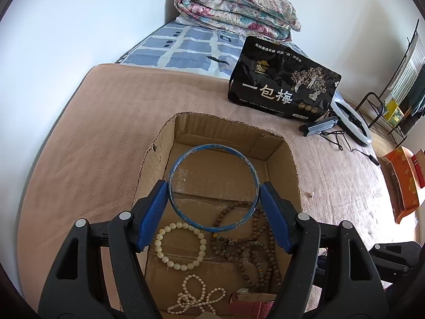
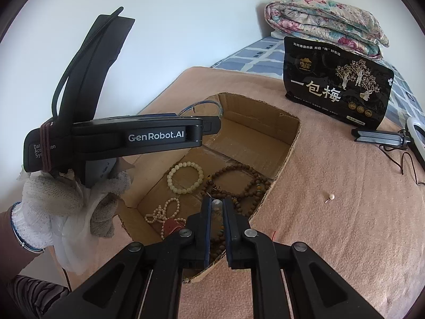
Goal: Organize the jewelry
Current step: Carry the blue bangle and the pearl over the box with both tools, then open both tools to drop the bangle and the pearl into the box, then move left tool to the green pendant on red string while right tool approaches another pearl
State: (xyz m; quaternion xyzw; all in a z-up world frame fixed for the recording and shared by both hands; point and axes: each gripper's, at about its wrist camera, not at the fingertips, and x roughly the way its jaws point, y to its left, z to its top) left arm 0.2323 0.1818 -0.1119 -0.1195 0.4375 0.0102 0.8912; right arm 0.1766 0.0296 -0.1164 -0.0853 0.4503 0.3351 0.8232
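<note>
While my left gripper (image 1: 213, 190) clamps the blue bangle (image 1: 213, 149) above the cardboard box (image 1: 233, 135) of bead bracelets, my right gripper (image 2: 217, 207) pinches a small pale bead (image 2: 216, 204) over it.

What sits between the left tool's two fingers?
The blue bangle, gripped at its sides above the cardboard box, clearest in the left wrist view.

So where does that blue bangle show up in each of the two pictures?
Left wrist view: the blue bangle sits mid-frame, gripped between the left tool's blue fingers, above the cardboard box.
Right wrist view: only an arc of it peeks out behind the left tool, upper middle.
Shared landmark: the black snack bag.
</note>
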